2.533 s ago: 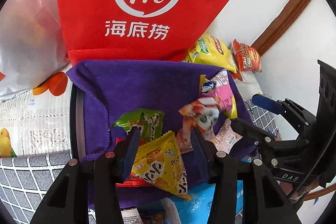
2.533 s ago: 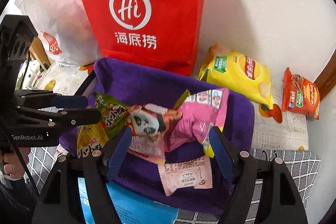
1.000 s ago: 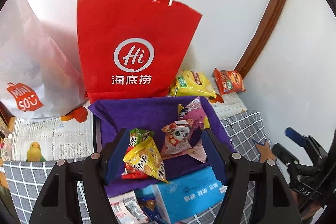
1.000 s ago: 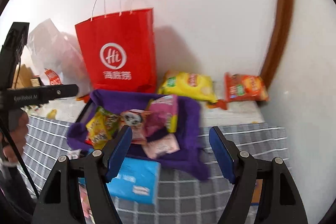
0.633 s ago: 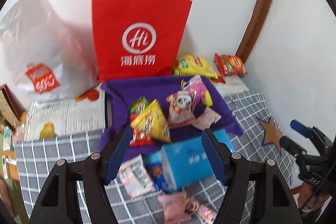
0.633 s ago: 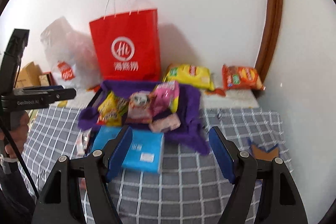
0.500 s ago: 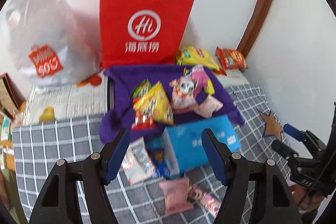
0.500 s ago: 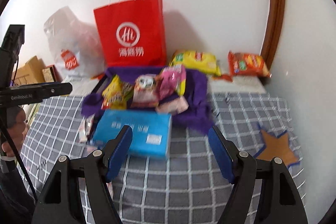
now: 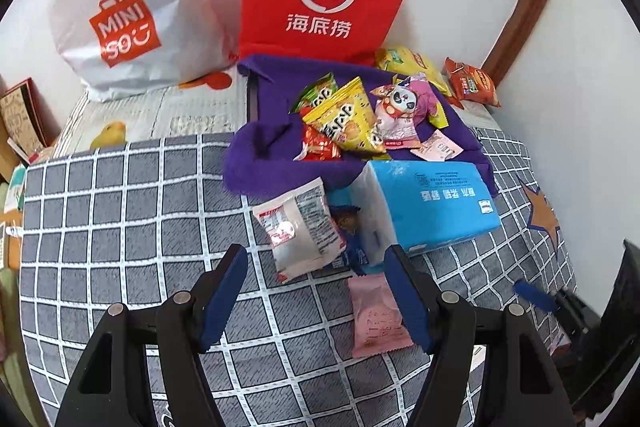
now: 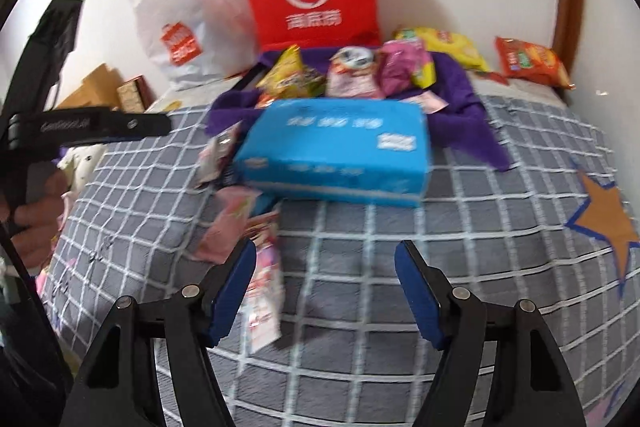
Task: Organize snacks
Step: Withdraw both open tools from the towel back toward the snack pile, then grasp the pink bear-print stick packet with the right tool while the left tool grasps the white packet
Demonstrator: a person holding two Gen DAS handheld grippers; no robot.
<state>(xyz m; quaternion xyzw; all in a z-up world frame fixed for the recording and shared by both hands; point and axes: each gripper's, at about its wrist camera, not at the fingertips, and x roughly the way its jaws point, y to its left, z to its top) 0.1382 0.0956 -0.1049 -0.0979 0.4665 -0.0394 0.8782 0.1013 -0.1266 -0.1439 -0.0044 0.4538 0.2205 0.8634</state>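
Since before: both claws pulled back from the purple cloth; right claw narrowing, empty.
Left claw: open, empty.
Pink packet: on checked bedcover, just inside my left claw's right pad, long axis pointing away.

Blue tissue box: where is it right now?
In the left wrist view the blue tissue box lies right of centre on the grey checked cloth, just in front of the purple-lined tray, with a white snack packet at its left end.
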